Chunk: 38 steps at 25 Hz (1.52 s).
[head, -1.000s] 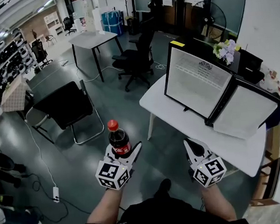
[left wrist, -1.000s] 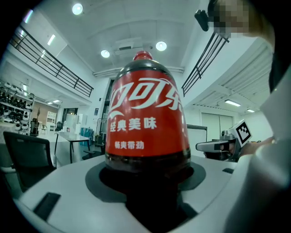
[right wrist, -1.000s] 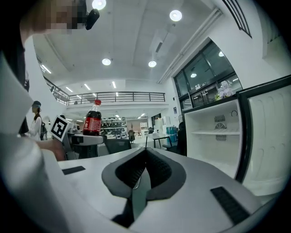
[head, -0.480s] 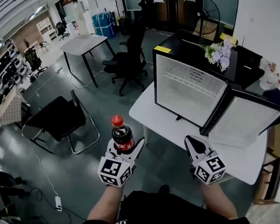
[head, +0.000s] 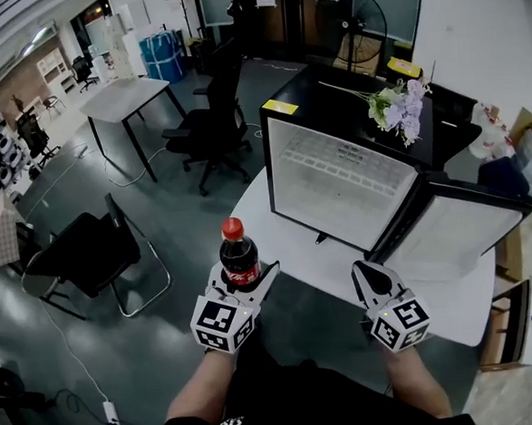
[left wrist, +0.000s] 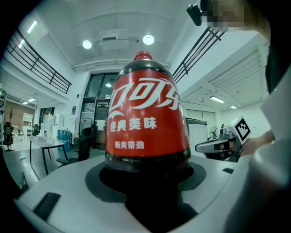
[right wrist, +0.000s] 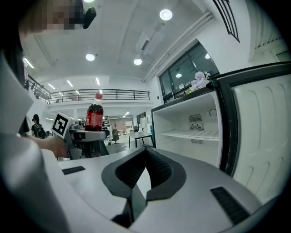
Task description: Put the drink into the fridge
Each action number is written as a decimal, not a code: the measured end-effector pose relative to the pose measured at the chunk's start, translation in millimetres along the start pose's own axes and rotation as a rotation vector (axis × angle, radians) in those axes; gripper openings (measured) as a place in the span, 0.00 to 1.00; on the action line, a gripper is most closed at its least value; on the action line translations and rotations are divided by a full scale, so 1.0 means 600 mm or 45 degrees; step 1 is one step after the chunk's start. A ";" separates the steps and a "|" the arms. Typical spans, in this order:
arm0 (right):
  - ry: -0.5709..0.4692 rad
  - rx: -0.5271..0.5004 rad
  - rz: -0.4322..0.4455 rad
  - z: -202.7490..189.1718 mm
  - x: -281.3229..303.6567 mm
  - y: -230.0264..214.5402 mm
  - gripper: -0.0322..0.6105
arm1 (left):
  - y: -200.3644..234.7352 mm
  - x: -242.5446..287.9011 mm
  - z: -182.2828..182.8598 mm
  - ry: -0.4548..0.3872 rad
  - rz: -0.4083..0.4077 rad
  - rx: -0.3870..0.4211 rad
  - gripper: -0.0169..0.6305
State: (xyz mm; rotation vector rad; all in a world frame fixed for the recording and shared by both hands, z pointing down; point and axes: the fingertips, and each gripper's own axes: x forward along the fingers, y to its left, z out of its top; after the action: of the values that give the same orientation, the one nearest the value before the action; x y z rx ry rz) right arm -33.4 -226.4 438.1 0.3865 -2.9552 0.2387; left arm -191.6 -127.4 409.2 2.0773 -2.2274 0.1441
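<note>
A cola bottle point(head: 239, 252) with a red cap and red label stands upright in my left gripper point(head: 244, 281), which is shut on its lower body. In the left gripper view the cola bottle point(left wrist: 145, 118) fills the middle. My right gripper point(head: 369, 278) is shut with nothing in it, held to the right of the left one. The small black fridge point(head: 336, 179) sits on the white table point(head: 276, 229) ahead, its door point(head: 449, 235) swung open to the right. In the right gripper view the fridge point(right wrist: 191, 129) shows an empty white inside with one shelf, and the bottle point(right wrist: 94, 116) is at left.
Purple and white flowers point(head: 399, 107) lie on top of the fridge. Black office chairs point(head: 210, 120) and a folding chair point(head: 83, 256) stand on the grey floor to the left. A second table point(head: 126, 99) is farther back. A cardboard box point(head: 524, 325) sits at lower right.
The view has moved nearer the fridge and table. The left gripper with the bottle has shifted slightly right and up. The right gripper holds about the same place.
</note>
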 end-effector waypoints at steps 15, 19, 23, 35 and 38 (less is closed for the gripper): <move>-0.064 0.043 -0.315 0.057 0.262 -0.034 0.07 | 0.208 0.176 0.011 -0.027 -0.444 0.126 0.47; -0.054 0.040 -0.412 0.068 0.285 -0.023 0.07 | 0.237 0.208 0.014 -0.022 -0.567 0.135 0.47; -0.028 0.048 -0.493 0.053 0.276 -0.026 0.07 | 0.244 0.235 0.021 -0.035 -0.644 0.201 0.47; -0.101 0.093 -0.631 0.061 0.161 -0.051 0.07 | 0.149 0.292 0.044 0.001 -0.697 0.433 0.47; -0.128 0.109 -0.647 0.059 0.127 -0.057 0.07 | 0.118 0.304 0.044 0.013 -0.705 0.470 0.46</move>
State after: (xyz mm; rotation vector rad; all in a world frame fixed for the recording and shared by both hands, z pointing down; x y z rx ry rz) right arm -101.8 -284.0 421.0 1.1627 -2.8208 0.2858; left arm -274.8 -306.1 406.9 2.7821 -1.6241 0.5489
